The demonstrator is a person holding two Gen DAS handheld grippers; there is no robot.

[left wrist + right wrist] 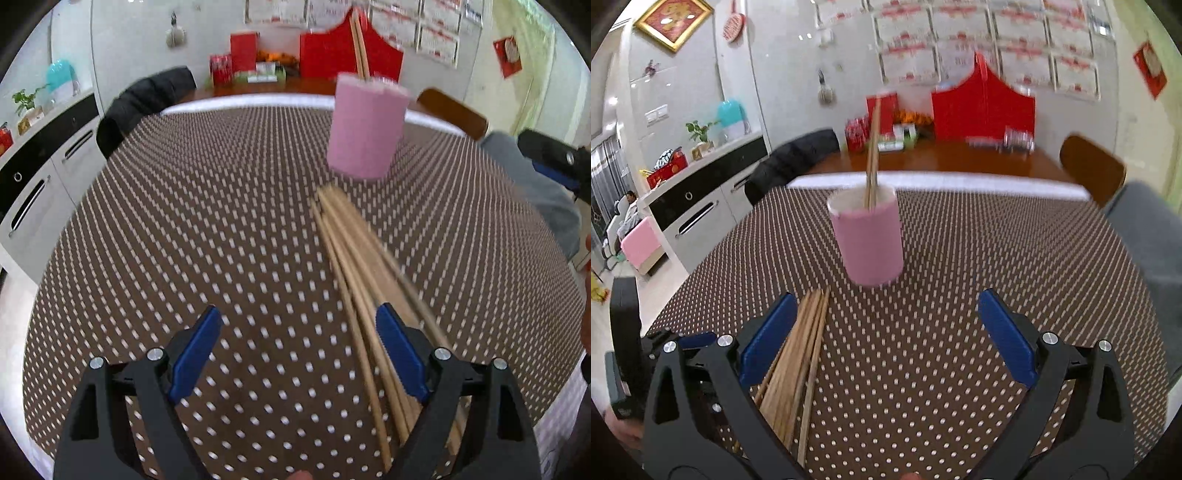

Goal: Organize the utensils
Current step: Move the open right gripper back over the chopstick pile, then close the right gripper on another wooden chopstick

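- left gripper (pixel 297 325): jaws spread wide with nothing between the blue pads, tilted down over the dotted brown table mat (pixel 184 229); its right-hand finger (pixel 400 350) sits over the near part of the chopstick bundle, and whether it touches the sticks cannot be told.
- loose chopsticks (pixel 354 280): a bundle lying flat on the mat, running from the near edge up toward the cup, far tips just short of its base; in the right wrist view the same bundle (pixel 798 354) lies just beside that gripper's left-hand finger.
- pink cup (pixel 365 129): stands upright on the mat beyond the bundle, seen in the right wrist view (pixel 868 240) near the middle of the table, edges blurred.
- chopsticks in the cup (pixel 872 155): a pair stands in it, leaning slightly.
- right gripper (pixel 886 328): jaws wide apart, empty, bare mat between the pads, pointing toward the cup.
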